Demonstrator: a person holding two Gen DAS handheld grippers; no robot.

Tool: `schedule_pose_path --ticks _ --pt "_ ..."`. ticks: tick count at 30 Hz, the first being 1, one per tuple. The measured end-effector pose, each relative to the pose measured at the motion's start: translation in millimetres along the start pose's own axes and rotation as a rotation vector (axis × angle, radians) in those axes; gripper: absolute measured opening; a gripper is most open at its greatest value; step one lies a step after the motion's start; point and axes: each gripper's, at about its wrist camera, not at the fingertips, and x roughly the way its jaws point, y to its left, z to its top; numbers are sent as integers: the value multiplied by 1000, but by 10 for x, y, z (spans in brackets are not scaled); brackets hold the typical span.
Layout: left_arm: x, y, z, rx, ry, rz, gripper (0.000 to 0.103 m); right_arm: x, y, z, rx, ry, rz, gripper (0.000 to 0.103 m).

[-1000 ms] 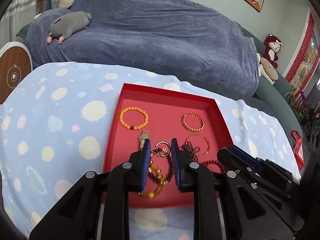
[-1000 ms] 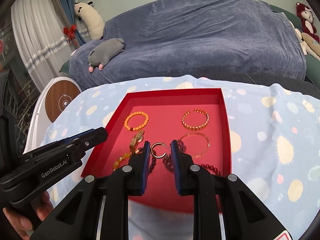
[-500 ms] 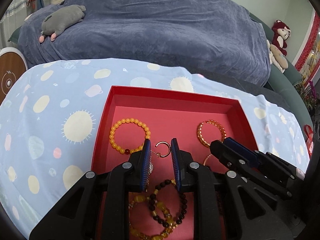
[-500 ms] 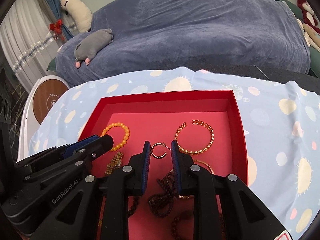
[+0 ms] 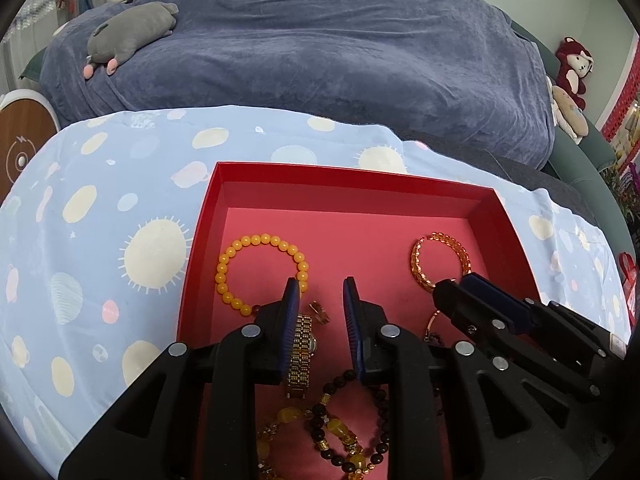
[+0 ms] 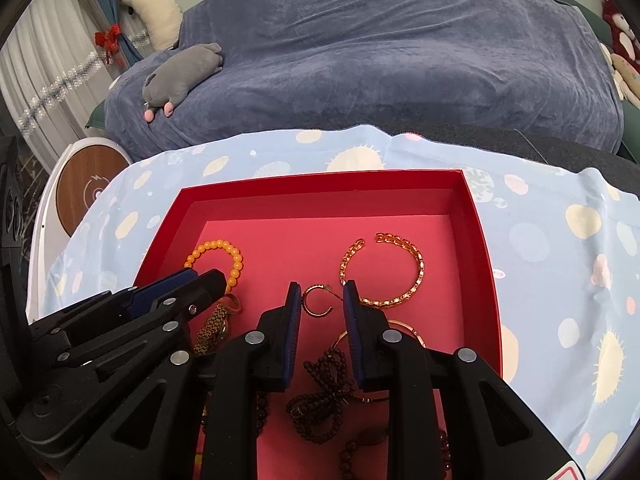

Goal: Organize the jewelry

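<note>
A red tray (image 5: 348,186) (image 6: 320,184) on a spotted blue cloth holds jewelry. My left gripper (image 5: 321,300) stands open over a small gold ring (image 5: 319,312), beside a gold watch (image 5: 301,354) and an orange bead bracelet (image 5: 260,272). Its hoop earring is gone. My right gripper (image 6: 320,302) is shut on a gold hoop earring (image 6: 317,302), low over the tray, next to a gold chain bangle (image 6: 384,272). Dark bead bracelets (image 6: 324,392) lie under it. The right gripper also shows in the left wrist view (image 5: 452,296).
A sofa under a blue-grey cover (image 5: 320,48) stands behind the table, with a grey plush toy (image 5: 132,36) on it. A round wooden-topped device (image 6: 90,188) sits at the left. More amber and dark bead bracelets (image 5: 340,432) lie at the tray's near end.
Both grippers moved forward and down into the tray. The left gripper no longer has a hoop earring between its fingers. The right gripper still holds its hoop earring.
</note>
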Motion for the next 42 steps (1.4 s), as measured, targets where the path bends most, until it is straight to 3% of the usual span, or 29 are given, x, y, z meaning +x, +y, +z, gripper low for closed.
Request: schedule_pose_path --ticks 10,22,42 --pt "-136 -16 -68 21 -18 12 26 -153 43 -49 -7 -29 -30 23" --pt "-619 -137 -225 41 -56 14 26 -629 115 -239 -11 -61 -47 23" --pt "-1092 -238 -930 36 -45 16 33 -1199 118 -953 7 -88 -87 29"
